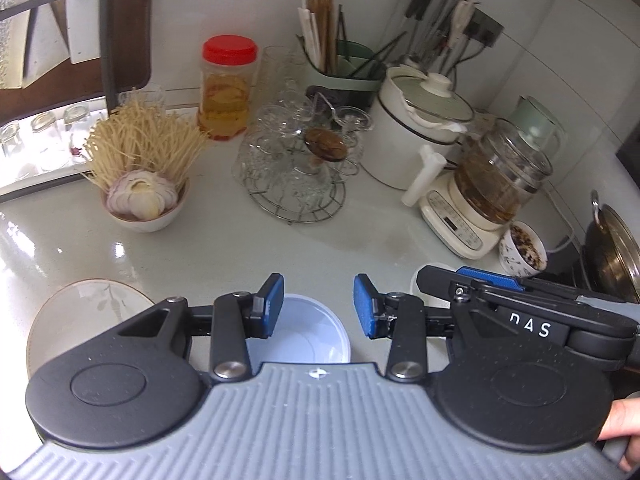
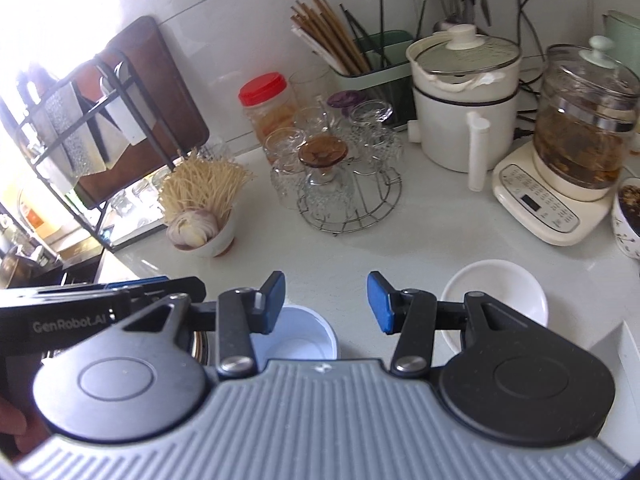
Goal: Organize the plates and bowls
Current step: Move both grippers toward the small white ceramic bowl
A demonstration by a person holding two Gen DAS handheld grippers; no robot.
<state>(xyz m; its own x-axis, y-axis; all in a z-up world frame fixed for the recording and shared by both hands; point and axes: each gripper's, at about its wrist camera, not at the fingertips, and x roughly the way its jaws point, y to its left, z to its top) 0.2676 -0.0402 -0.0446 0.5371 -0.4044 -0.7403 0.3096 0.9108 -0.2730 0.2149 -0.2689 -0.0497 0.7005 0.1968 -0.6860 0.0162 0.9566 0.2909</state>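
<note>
Hovering side by side above the pale glossy countertop (image 1: 248, 248), the left gripper (image 1: 319, 306) and the right gripper (image 2: 326, 303) both stand with their blue pads spread and nothing between them; neither touches a dish.

Nearest, directly under both, sits the pale blue round bowl (image 1: 308, 336), empty and upright; it looks like thin ceramic or melamine, light, stiff and slick, so my judgement is that the rim is the only sensible hold, one pad inside the wall and one outside.

At nine o'clock of it, just beside, lies the cream plate with a leaf print and brown edge (image 1: 80, 312); flat, likely heavier and breakable, it would want a pinch at its raised edge.

At three o'clock rests the plain white shallow bowl (image 2: 496, 292), also empty, glazed and slippery.

Farther, at eleven o'clock, a small pinkish bowl (image 1: 146, 216) holds sliced onion and a sheaf of dry noodles.

At two o'clock a patterned cup (image 1: 520, 250) carries dark dregs.

Beyond, a wire rack (image 1: 298, 196) bears upturned glasses; a red-lidded plastic jar (image 1: 226, 88) holds amber preserve; a glass kettle (image 1: 500, 172) is half full of brown brew; a white lidded pot (image 1: 416, 128) stands shut, contents unseen.
</note>
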